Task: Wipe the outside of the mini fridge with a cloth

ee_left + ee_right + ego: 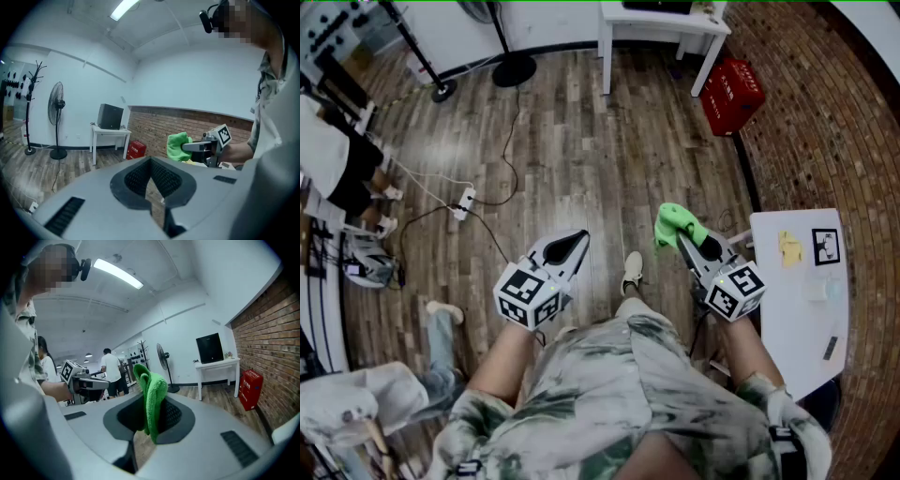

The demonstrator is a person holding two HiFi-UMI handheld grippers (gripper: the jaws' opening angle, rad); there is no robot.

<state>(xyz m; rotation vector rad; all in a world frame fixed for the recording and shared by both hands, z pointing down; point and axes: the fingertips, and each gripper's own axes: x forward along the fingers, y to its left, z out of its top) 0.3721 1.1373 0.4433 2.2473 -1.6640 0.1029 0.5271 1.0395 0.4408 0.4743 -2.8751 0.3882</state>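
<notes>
We held the cloth in the right gripper, jaws clamped on its fold so that a loose lobe stuck out ahead, ready to meet a surface. The left gripper had its jaws together on nothing, held free beside the right, perhaps to steady something later. We could not pick out the fridge for certain; a white top stood just to our right, and we judged wiping not yet begun
</notes>
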